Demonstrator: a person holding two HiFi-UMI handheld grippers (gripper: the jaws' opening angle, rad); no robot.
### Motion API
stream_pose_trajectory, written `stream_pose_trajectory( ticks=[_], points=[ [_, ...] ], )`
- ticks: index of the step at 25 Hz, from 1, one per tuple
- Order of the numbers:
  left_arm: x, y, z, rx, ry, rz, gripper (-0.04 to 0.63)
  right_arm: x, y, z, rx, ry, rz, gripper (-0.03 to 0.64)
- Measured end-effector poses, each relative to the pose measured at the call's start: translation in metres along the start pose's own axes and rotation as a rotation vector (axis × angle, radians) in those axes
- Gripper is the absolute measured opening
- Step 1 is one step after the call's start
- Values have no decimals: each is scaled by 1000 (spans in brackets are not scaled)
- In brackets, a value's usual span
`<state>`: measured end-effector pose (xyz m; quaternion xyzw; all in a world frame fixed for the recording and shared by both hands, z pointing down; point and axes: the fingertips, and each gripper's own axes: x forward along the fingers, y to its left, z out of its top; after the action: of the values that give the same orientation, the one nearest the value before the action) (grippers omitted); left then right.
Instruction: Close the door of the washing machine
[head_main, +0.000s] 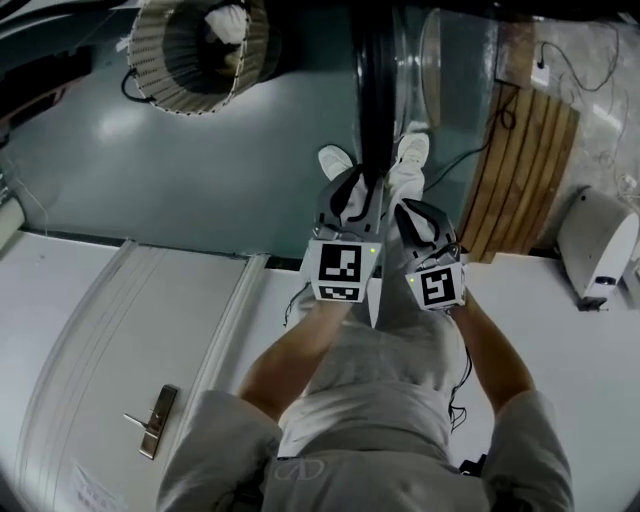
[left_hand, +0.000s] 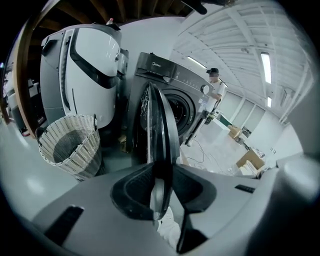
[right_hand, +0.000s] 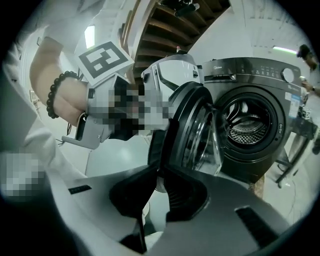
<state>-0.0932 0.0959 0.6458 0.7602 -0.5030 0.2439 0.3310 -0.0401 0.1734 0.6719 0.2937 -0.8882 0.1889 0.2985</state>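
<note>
Two fingers (left_hand: 131, 192) of the left gripper (left_hand: 160, 170) flank the door (left_hand: 163, 125), contact unclear.

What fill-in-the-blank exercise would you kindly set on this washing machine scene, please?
1. The washing machine's door stands ___.
2. In the left gripper view, the door's edge runs between the left gripper's ___.
3. A woven ___ stands on the floor.
Missing words: open; jaws; basket.
</note>
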Motion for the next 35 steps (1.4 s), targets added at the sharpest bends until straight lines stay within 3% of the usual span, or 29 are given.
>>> stream_pose_trajectory(
  ticks=[9, 17, 24, 35],
  points=[
    [17, -31, -2, -60, 65, -66, 117, -2, -21, -15, 55, 3, -60, 79],
    [36, -60, 5, -90, 87, -124, 138, -5, -34, -20, 43, -16, -88, 84],
    [50, -84, 10, -121, 99, -133, 144, -14, -68, -32, 78, -16, -181, 92],
    [73, -118, 22, -141, 116, -172, 152, -27, -96, -44, 61, -30, -211, 107]
  ],
)
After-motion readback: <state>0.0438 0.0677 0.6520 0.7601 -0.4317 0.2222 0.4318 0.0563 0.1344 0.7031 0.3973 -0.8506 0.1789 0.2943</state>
